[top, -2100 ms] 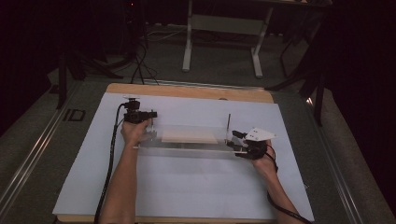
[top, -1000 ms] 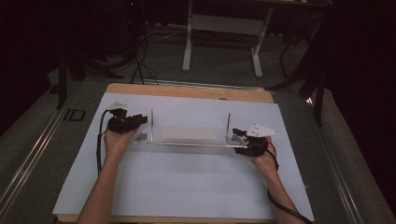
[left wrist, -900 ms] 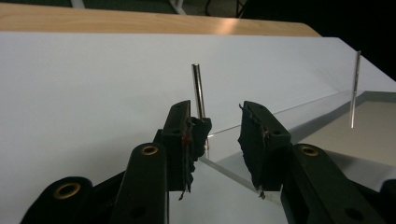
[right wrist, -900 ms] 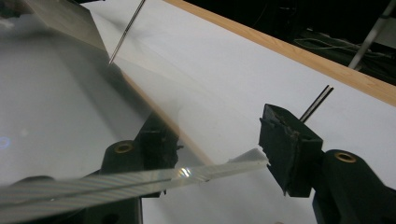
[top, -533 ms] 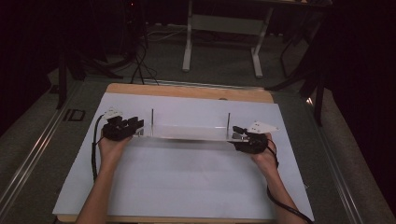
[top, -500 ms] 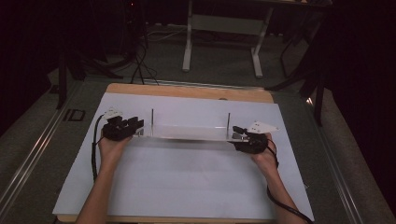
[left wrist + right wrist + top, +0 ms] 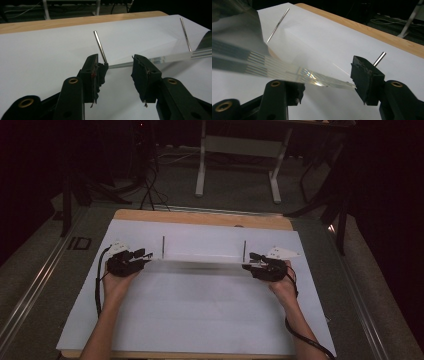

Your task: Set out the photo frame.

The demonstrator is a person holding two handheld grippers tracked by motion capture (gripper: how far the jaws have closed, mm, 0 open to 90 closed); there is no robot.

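Two forearms enter from the near edge of the white sheet (image 7: 200, 315) covering the tabletop. The left gripper (image 7: 141, 258) has its jaws spread, one at each side of the left end of the clear strip (image 7: 197, 265), not pressing it. The right gripper (image 7: 254, 262) has jaws apart with the strip's right end between them. The strip lies crosswise at mid-sheet. Behind it two thin metal pins (image 7: 163, 247) stand upright, toward the far wooden edge (image 7: 200, 218)

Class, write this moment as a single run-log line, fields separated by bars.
left hand-held gripper: open, at end of clear strip | right hand-held gripper: open around other end | two metal pins upright on white sheet
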